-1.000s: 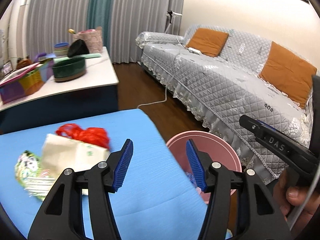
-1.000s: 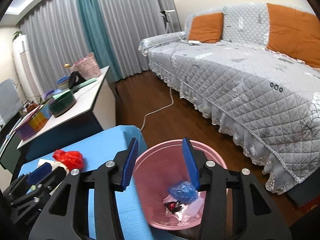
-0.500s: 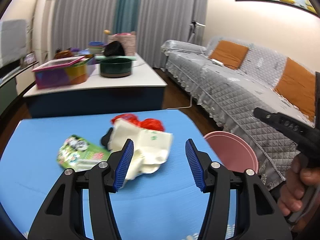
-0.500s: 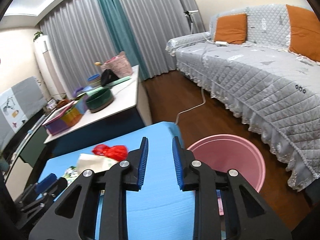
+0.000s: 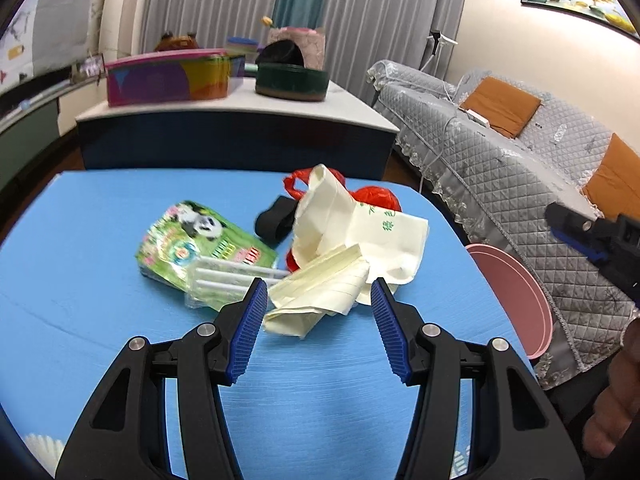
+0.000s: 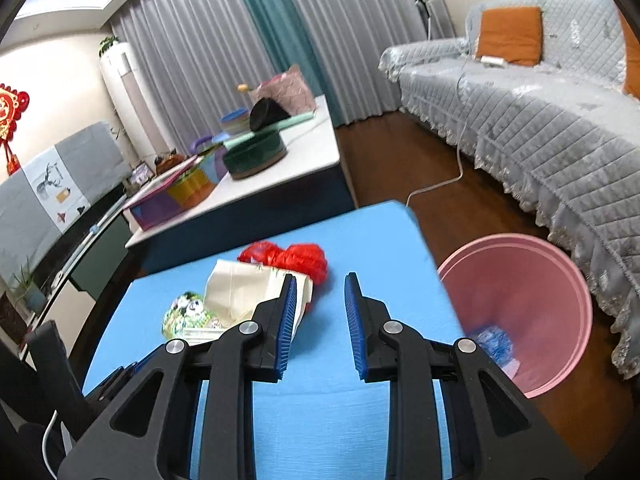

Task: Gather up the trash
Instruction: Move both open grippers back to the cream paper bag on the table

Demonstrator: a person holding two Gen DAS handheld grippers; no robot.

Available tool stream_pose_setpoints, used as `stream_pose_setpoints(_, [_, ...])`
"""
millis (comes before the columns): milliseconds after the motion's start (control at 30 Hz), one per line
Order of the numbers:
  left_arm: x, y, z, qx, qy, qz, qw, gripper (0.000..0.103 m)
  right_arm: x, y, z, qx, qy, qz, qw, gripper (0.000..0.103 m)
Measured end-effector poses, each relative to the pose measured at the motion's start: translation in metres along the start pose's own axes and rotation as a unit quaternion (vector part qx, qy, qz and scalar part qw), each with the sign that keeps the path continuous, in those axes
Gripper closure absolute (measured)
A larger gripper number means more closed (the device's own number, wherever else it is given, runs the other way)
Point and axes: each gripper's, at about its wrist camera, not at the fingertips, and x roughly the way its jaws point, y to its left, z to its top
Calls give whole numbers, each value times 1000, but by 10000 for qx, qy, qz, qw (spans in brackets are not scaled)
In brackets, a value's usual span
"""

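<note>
Swung away from the round pink plastic bin [image 6: 516, 312] since a second ago, both now facing the trash heap on the blue cloth-covered worktop [image 5: 100, 312]. Left hand-held gripper [image 5: 318, 312] released, jaws spread wide, crumpled cream paper bag [image 5: 352, 248] lying just ahead between the tips. Right hand-held gripper [image 6: 320, 312] released too, jaws parted and empty, bin off to its right on the floor. Green panda-print snack wrapper [image 5: 192, 240] and red crinkled plastic bag [image 6: 296, 258] beside the paper. Reaching step, by the look: next, advance left, straddle the paper, clench.
</note>
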Motion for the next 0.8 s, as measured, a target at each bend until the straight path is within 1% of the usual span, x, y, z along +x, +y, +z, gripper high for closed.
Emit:
stream_pose_setpoints(100, [9,-7,0,112,50,-50,9999,48,15,2,-4,-65,141,80,9998,76])
stream_pose_setpoints(167, [14,-11,0,185,70,-53,9998,45,26,2,-5,-38,244,130,9996,76])
stream_pose_setpoints(300, [27,-17,1,380,132,100,9991,44,46,1,-9,-24,416,248,9988,75])
stream_pose_setpoints(533, [43,-10,-3,292,392,152,9987,44,77,6,-14,-31,770,509,9957,75])
stream_pose_setpoints(633, [46,-7,-8,227,510,84,9984,44,89,7,-16,15,936,543,9941,73])
stream_pose_setpoints(733, [47,-6,-8,238,530,56,9983,45,99,7,-20,60,1073,532,9928,72])
stream_pose_setpoints(800, [46,-3,-7,187,530,23,9984,49,104,8,-23,79,1153,531,9919,72])
